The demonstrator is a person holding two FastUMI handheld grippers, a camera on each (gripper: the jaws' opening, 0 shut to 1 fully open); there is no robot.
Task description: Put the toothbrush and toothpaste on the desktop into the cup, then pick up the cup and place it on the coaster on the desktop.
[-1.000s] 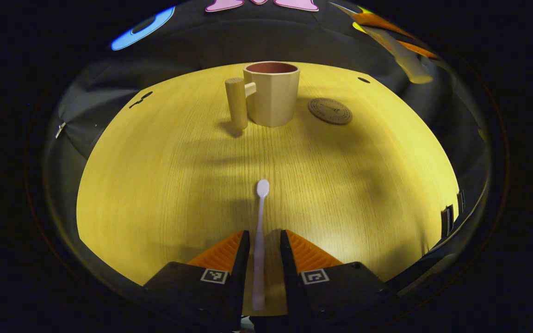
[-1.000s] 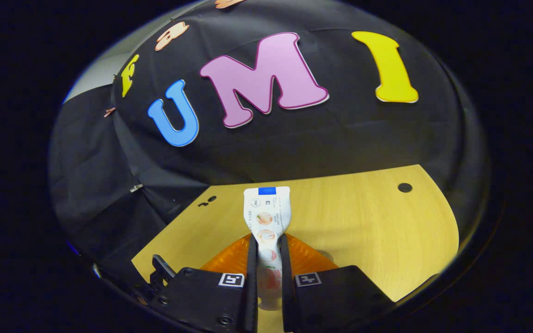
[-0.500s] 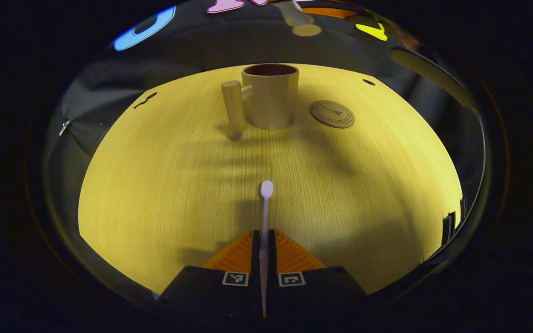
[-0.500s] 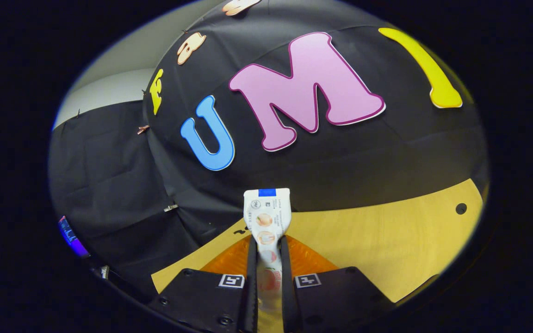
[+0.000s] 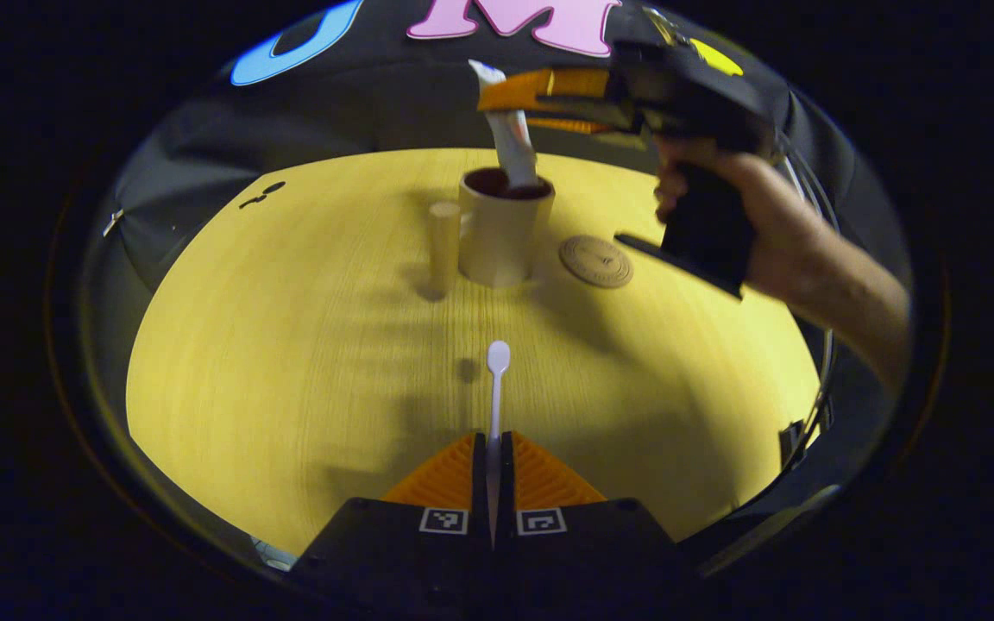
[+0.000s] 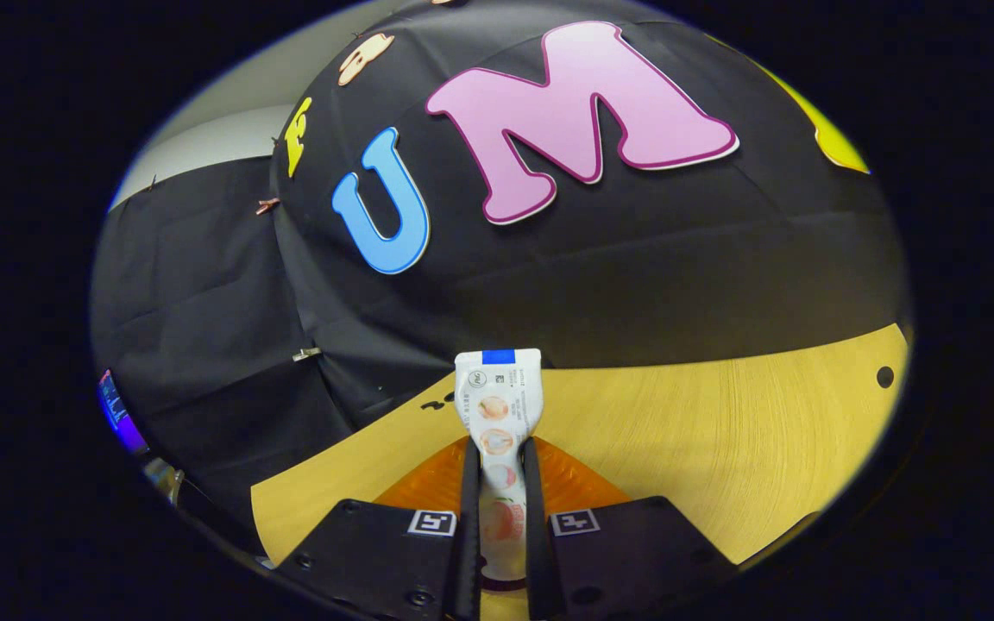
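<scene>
The wooden desktop (image 5: 290,345) spans the middle of the left gripper view. A hand (image 5: 747,224) at the upper right holds the right gripper (image 5: 519,90), its fingers pinching the toothpaste tube (image 5: 510,138), whose lower end dips into the cup (image 5: 501,228) at upper centre. In the right gripper view the tube (image 6: 497,414) sits clamped at bottom centre. The round coaster (image 5: 596,260) lies just right of the cup. At bottom centre, the left gripper (image 5: 493,448) has its fingers pressed onto the white toothbrush (image 5: 496,388), head pointing toward the cup.
</scene>
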